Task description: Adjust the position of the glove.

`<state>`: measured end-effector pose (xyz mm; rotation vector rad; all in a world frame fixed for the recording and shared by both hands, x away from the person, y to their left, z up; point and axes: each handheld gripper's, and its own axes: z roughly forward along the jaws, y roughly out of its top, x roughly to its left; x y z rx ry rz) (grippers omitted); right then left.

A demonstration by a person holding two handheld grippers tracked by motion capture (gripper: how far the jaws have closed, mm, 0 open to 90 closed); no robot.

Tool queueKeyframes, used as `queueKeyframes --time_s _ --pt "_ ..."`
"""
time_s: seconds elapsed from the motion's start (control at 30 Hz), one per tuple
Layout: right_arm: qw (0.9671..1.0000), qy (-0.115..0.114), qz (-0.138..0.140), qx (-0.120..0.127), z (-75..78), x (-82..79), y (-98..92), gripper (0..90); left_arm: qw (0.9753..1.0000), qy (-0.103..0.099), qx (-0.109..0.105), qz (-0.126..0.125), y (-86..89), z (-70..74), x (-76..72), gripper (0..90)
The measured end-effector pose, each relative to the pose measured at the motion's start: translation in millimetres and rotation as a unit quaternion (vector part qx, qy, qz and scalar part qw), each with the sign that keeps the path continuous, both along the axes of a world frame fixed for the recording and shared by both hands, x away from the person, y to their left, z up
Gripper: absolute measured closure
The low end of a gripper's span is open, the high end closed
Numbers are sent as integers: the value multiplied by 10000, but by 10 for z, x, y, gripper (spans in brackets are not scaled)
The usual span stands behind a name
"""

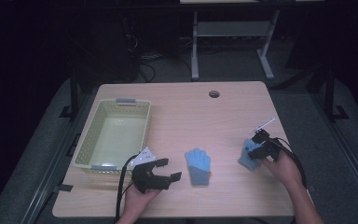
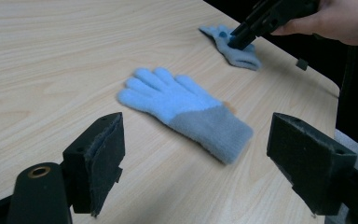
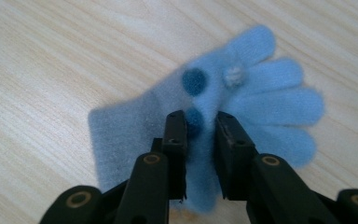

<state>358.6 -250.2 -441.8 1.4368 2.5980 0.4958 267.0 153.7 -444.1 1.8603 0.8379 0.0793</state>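
Two blue knit gloves lie on the wooden table (image 1: 186,116). The plain glove (image 1: 198,166) (image 2: 182,109) lies flat at centre front, fingers pointing away from me. My left gripper (image 1: 171,169) (image 2: 196,140) hovers just left of it, jaws wide open and empty, facing its grey cuff. The second glove (image 1: 248,157) (image 2: 233,46) (image 3: 261,102) carries dark blue dots and lies at the right. My right gripper (image 1: 255,147) (image 3: 200,123) (image 2: 256,25) presses down on it, jaws shut on a fold of fabric near its palm.
A pale green plastic basket (image 1: 86,140) stands empty at the left of the table, right behind my left gripper. A round cable hole (image 1: 214,94) sits near the far edge. The table's right edge is close to the dotted glove.
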Motion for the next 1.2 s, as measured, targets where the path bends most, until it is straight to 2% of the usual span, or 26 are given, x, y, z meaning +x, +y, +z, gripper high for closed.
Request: queueKeyframes --time_s 0.23,0.43,0.67,0.97,1.0,1.2 --pt "10000 38 -28 44 11 -2 -4 792 10000 7 -1 1 1 2 -7 188" --pt "9999 -46 48 88 63 -47 8 800 10000 18 -4 14 11 -5 6 188" --pt "9993 -262 241 92 255 -101 94 801 10000 18 26 -5 -2 -6 -3 188" --pt "9981 -437 411 142 405 -145 196 801 10000 23 21 -6 2 1 -6 189" --pt "9974 -475 502 214 436 -155 224 801 10000 22 26 -5 3 -1 -5 188" --pt "9960 -561 656 223 503 -178 311 801 10000 20 25 0 -1 -1 -8 189"
